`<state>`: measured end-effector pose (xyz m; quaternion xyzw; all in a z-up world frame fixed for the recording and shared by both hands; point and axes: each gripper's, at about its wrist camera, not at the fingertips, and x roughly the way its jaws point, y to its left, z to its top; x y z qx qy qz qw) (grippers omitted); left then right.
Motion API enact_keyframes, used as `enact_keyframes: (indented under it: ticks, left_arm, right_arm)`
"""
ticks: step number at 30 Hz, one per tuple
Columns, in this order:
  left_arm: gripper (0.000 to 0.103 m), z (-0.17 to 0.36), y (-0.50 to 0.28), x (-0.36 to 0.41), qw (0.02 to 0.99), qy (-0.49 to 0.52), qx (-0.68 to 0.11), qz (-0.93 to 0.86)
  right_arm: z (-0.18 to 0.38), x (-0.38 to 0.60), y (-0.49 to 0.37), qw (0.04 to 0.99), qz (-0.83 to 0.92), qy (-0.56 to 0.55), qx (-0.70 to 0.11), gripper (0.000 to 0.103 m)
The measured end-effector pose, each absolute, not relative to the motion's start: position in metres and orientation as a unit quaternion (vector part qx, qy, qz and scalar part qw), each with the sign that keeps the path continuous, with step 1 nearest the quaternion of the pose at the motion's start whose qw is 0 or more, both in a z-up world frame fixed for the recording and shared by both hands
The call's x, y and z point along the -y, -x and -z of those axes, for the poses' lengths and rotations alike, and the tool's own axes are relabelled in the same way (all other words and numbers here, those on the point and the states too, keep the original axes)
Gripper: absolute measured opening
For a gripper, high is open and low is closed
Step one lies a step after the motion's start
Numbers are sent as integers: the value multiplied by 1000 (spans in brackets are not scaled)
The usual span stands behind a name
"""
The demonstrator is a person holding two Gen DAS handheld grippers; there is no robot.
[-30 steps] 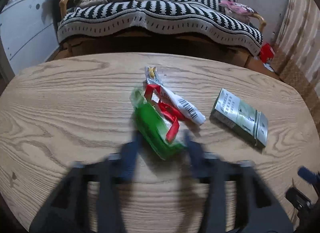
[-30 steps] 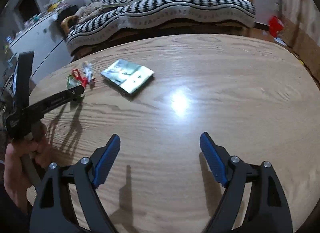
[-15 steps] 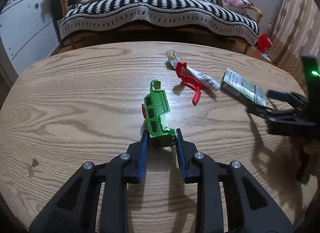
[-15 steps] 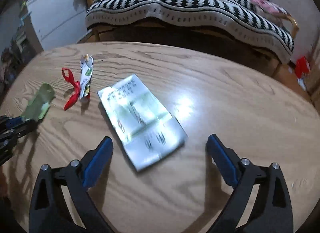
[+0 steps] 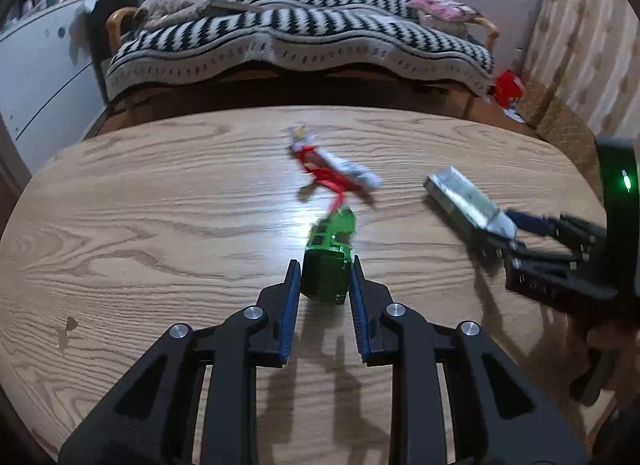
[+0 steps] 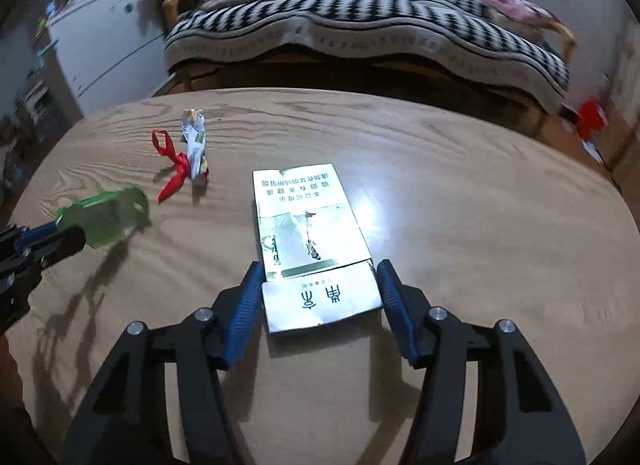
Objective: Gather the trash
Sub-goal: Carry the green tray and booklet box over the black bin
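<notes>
Across the oval wooden surface (image 5: 160, 225) three bits of trash show, none of it binned yet; no bin or bag is in either view.

Left claw (image 5: 325, 285), bottom centre of the left wrist view: jaws nearly together, blue pads pressed on both sides of the green wrapper (image 5: 330, 257). The wrapper looks lifted off the wood, tilted up and away from the camera, with blur on its far end. In the right wrist view the same wrapper (image 6: 104, 217) sits at the left edge, stuck out of that claw.

Right claw (image 6: 320, 297), bottom centre of its own view: jaws about half open and closing, with the near flap end of the flattened silver-green carton (image 6: 308, 225) between them. The left pad looks to be at the carton's edge; a sliver of gap on the right, so not a firm grip yet as far as I can tell. The carton lies flat on the wood. In the left wrist view it is at mid right (image 5: 464, 197), with the claw coming in from the right edge.

Crumpled white wrapper with red ribbon (image 6: 188, 153) lies loose in the upper left of the right view, well apart from both claws, untouched.

Progress, by my reading: one piece picked up, a second being grasped, a third left. Nothing dropped off anywhere yet, so roughly the early-middle stage.
</notes>
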<state>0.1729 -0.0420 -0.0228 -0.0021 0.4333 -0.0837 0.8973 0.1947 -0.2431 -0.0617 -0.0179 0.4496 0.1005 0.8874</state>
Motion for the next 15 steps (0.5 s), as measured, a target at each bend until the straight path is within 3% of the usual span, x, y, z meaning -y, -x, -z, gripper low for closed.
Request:
enact_keyframes:
  ticks: [15]
  left_arm:
    - [20,-15,-94,168,883,-35,-413,217]
  right_arm:
    - [10,369,59,911,49,-43,-408,56]
